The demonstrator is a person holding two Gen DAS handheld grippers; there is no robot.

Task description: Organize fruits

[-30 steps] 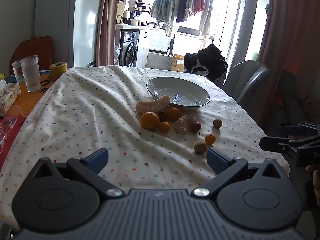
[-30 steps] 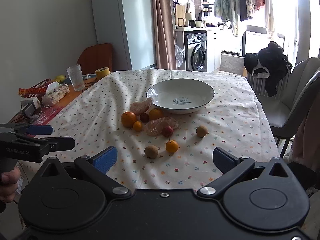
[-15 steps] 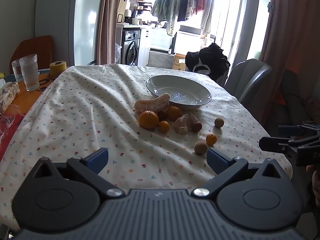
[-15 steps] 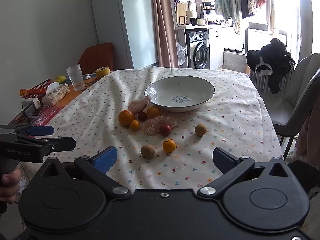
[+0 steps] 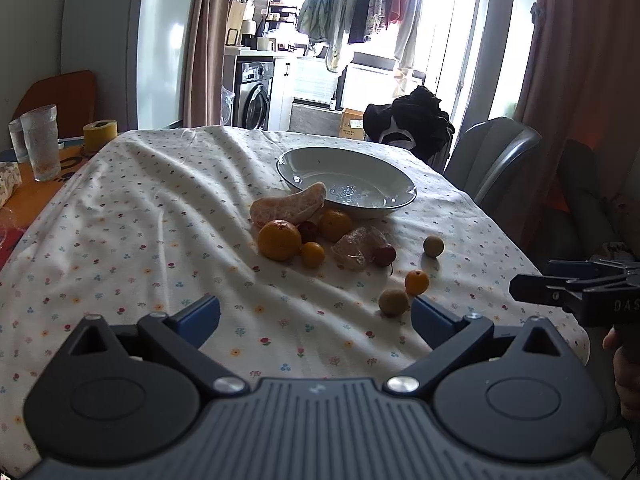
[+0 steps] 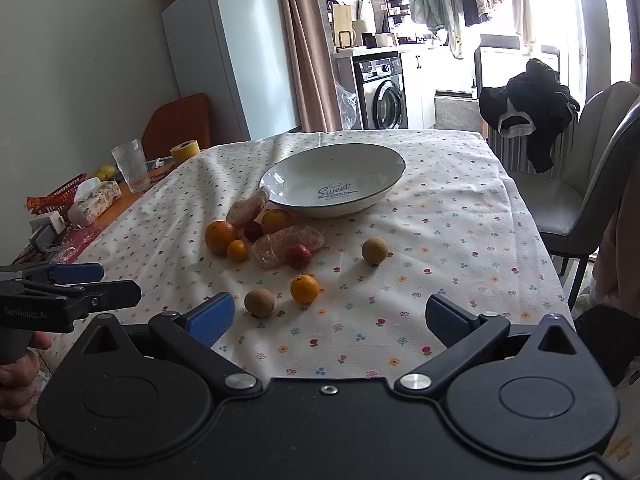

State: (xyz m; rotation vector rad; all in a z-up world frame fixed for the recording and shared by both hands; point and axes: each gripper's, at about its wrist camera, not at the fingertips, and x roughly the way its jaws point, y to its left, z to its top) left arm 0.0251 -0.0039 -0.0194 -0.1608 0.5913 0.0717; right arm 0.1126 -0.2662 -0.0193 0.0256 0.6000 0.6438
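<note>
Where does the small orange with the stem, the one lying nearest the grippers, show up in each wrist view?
Left wrist: the small orange sits right of centre, just up and right of a brown round fruit.
Right wrist: the small orange is near centre, right of that brown round fruit.
Shared landmark: the white plate beyond the fruit.

Both wrist views toward shared bowl (image 5: 346,178), seemingly near

One bowl (image 6: 332,184). Two large oranges (image 6: 221,237), two small ones (image 6: 305,289), two brown round fruits (image 6: 259,303), two red fruits (image 6: 299,256), two peeled wrapped segments (image 6: 288,245). Two glasses (image 5: 41,142), one tape roll (image 5: 100,135).
</note>
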